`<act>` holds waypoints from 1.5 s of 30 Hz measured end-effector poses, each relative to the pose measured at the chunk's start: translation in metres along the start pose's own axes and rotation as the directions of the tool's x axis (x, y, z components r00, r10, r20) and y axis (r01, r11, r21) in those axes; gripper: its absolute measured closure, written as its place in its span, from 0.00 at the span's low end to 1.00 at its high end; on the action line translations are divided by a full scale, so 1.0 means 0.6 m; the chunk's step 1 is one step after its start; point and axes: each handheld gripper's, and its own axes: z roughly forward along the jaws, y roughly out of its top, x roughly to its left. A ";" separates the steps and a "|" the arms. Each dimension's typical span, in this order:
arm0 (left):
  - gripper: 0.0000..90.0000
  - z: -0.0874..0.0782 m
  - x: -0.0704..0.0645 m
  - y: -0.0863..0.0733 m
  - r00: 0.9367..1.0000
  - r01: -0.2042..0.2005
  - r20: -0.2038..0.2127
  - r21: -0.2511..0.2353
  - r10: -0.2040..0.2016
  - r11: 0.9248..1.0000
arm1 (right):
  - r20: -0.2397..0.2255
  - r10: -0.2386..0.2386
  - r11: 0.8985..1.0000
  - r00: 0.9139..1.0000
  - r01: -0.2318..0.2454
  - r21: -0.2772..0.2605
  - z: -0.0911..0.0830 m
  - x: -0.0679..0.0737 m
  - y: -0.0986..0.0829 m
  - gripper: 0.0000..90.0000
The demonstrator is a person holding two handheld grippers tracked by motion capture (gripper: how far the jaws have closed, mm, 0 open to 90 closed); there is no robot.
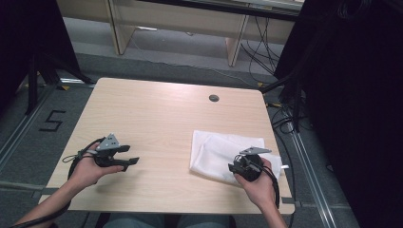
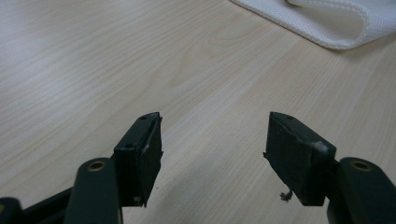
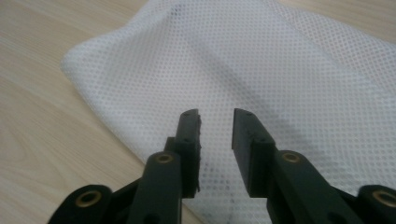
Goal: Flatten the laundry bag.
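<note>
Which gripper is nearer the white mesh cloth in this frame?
Right. The right gripper hovers over the white mesh cloth, jaws apart. The left gripper is off to the cloth's left over bare table, jaws wide.

Light wood table, seen from above. Person's left hand holds left gripper over bare wood, jaws apart. Right hand holds right gripper at near edge of crumpled white mesh cloth, jaw gap hard to judge. Small dark grommet near far edge.
</note>
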 end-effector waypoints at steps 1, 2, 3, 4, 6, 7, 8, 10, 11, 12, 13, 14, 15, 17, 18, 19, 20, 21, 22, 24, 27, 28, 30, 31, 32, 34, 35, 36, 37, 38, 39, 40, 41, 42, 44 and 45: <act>0.41 -0.001 -0.001 0.001 1.000 -0.009 0.005 0.009 0.009 1.000 | -0.002 -0.007 1.000 1.000 0.007 0.011 -0.001 -0.002 0.000 0.86; 0.41 -0.003 -0.001 0.003 1.000 -0.030 0.009 0.019 0.030 0.999 | 0.008 -0.006 1.000 1.000 0.006 0.018 -0.001 -0.003 -0.002 0.89; 0.42 -0.003 -0.001 0.003 1.000 -0.030 0.009 0.019 0.030 0.999 | 0.017 0.007 1.000 1.000 -0.008 0.029 -0.004 -0.003 -0.002 0.91; 0.43 -0.003 -0.005 0.005 1.000 -0.025 0.009 0.004 0.025 1.000 | 0.023 0.006 0.999 1.000 -0.007 0.033 -0.008 -0.005 -0.003 0.94; 0.46 -0.004 -0.006 0.007 1.000 -0.026 0.001 -0.013 0.026 1.000 | 0.040 0.015 0.999 0.999 -0.016 0.031 -0.014 -0.009 -0.002 0.98; 0.47 -0.004 -0.006 0.007 1.000 -0.026 0.001 -0.013 0.026 1.000 | 0.040 0.015 0.999 0.999 -0.016 0.031 -0.014 -0.009 -0.002 0.98; 0.47 -0.004 -0.005 0.008 1.000 -0.025 0.009 -0.017 0.025 1.000 | 0.051 0.019 0.999 0.999 -0.021 0.026 -0.016 -0.012 -0.002 1.00; 0.50 -0.005 -0.005 0.008 0.999 -0.034 -0.003 -0.018 0.034 0.999 | 0.075 0.044 0.998 0.996 -0.047 0.035 -0.025 -0.023 -0.003 1.00; 0.50 -0.006 -0.005 0.008 1.000 -0.028 -0.004 -0.020 0.028 0.999 | 0.075 0.044 0.998 0.996 -0.047 0.035 -0.025 -0.023 -0.003 1.00; 0.52 -0.007 -0.005 0.010 1.000 -0.013 0.001 -0.043 0.013 0.999 | 0.084 0.056 0.998 0.995 -0.059 0.033 -0.028 -0.032 -0.007 1.00; 0.52 -0.007 -0.005 0.010 1.000 -0.013 0.001 -0.043 0.013 0.999 | 0.084 0.056 0.998 0.995 -0.059 0.033 -0.028 -0.032 -0.007 1.00; 0.53 -0.008 -0.006 0.011 1.000 -0.007 -0.005 -0.043 0.007 0.999 | 0.112 0.073 0.996 0.991 -0.078 0.041 -0.032 -0.038 -0.009 1.00; 0.53 -0.008 -0.006 0.011 1.000 -0.005 -0.008 -0.045 0.005 0.999 | 0.112 0.073 0.996 0.991 -0.078 0.041 -0.032 -0.038 -0.009 1.00; 0.53 -0.007 -0.008 0.011 1.000 0.006 -0.006 -0.047 -0.007 0.999 | 0.125 0.139 0.987 0.983 -0.148 0.069 -0.034 -0.048 -0.014 1.00; 0.53 -0.006 -0.007 0.012 1.000 -0.008 -0.006 -0.051 0.008 0.999 | 0.128 0.178 0.979 0.976 -0.188 0.072 -0.032 -0.051 -0.017 0.99; 0.53 -0.006 -0.007 0.012 1.000 -0.008 -0.006 -0.051 0.008 0.999 | 0.128 0.178 0.979 0.976 -0.188 0.072 -0.032 -0.051 -0.017 0.99; 0.53 -0.005 -0.008 0.012 1.000 -0.008 -0.005 -0.051 0.008 0.999 | 0.114 0.147 0.985 0.983 -0.156 0.078 -0.032 -0.058 -0.024 0.99; 0.53 -0.005 -0.008 0.013 1.000 -0.011 0.001 -0.043 0.011 0.999 | 0.114 0.147 0.985 0.983 -0.156 0.078 -0.032 -0.058 -0.024 0.99; 0.53 -0.004 -0.009 0.012 1.000 -0.003 0.004 -0.047 0.003 0.999 | 0.133 0.103 0.990 0.986 -0.114 0.078 -0.031 -0.059 -0.028 1.00; 0.53 -0.003 -0.012 0.013 1.000 -0.017 0.000 -0.038 0.017 0.999 | 0.126 0.110 0.987 0.986 -0.123 0.101 -0.032 -0.057 -0.027 1.00; 0.53 -0.001 -0.015 0.014 1.000 -0.014 0.006 -0.037 0.014 0.999 | 0.135 0.110 0.985 0.985 -0.126 0.119 -0.025 -0.057 -0.026 1.00; 0.53 -0.001 -0.015 0.014 1.000 -0.014 0.006 -0.037 0.014 0.999 | 0.135 0.110 0.985 0.985 -0.126 0.119 -0.025 -0.057 -0.026 1.00; 0.53 0.000 -0.016 0.014 1.000 -0.014 0.015 -0.034 0.015 0.999 | 0.147 0.098 0.984 0.984 -0.118 0.134 -0.020 -0.064 -0.024 1.00; 0.54 0.001 -0.017 0.014 1.000 -0.020 0.020 -0.033 0.021 0.999 | 0.173 0.119 0.983 0.978 -0.141 0.120 -0.014 -0.077 -0.015 1.00; 0.55 0.006 -0.023 0.015 0.998 0.029 0.052 -0.047 -0.026 0.998 | 0.184 0.132 0.982 0.974 -0.154 0.112 -0.011 -0.087 -0.010 1.00; 0.56 0.009 -0.028 0.017 0.997 0.051 0.066 -0.047 -0.048 0.998 | 0.209 0.135 0.983 0.969 -0.157 0.096 -0.005 -0.108 -0.005 1.00; 0.57 0.015 -0.039 0.024 0.997 0.046 0.068 -0.033 -0.043 0.998 | 0.205 0.169 0.975 0.964 -0.193 0.107 -0.004 -0.113 0.000 1.00; 0.58 0.019 -0.046 0.029 0.996 0.039 0.077 -0.034 -0.036 0.999 | 0.224 0.159 0.973 0.962 -0.191 0.130 -0.001 -0.120 0.002 1.00; 0.58 0.019 -0.046 0.029 0.996 0.039 0.077 -0.034 -0.036 0.999 | 0.220 0.162 0.971 0.962 -0.195 0.137 0.004 -0.125 0.002 1.00; 0.58 0.027 -0.059 0.039 0.996 0.006 0.092 -0.037 -0.002 0.999 | 0.224 0.162 0.968 0.961 -0.199 0.155 0.010 -0.129 0.002 1.00; 0.58 0.030 -0.066 0.042 0.995 0.006 0.102 -0.025 -0.003 1.000 | 0.215 0.149 0.968 0.965 -0.186 0.166 0.018 -0.132 0.001 1.00; 0.58 0.030 -0.066 0.042 0.995 0.006 0.102 -0.025 -0.003 1.000 | 0.215 0.149 0.968 0.965 -0.186 0.166 0.018 -0.132 0.001 1.00; 0.58 0.035 -0.072 0.044 0.994 -0.010 0.111 -0.028 0.013 1.000 | 0.237 0.175 0.957 0.956 -0.221 0.185 0.030 -0.129 0.003 1.00; 0.58 0.038 -0.077 0.046 0.992 -0.028 0.119 -0.016 0.030 0.999 | 0.237 0.175 0.957 0.956 -0.221 0.185 0.030 -0.129 0.003 1.00; 0.57 0.045 -0.089 0.044 0.989 -0.055 0.138 -0.009 0.056 0.998 | 0.245 0.154 0.963 0.957 -0.201 0.181 0.042 -0.133 0.012 1.00; 0.57 0.045 -0.089 0.044 0.989 -0.055 0.138 -0.009 0.056 0.998 | 0.246 0.174 0.956 0.953 -0.223 0.188 0.046 -0.130 0.016 1.00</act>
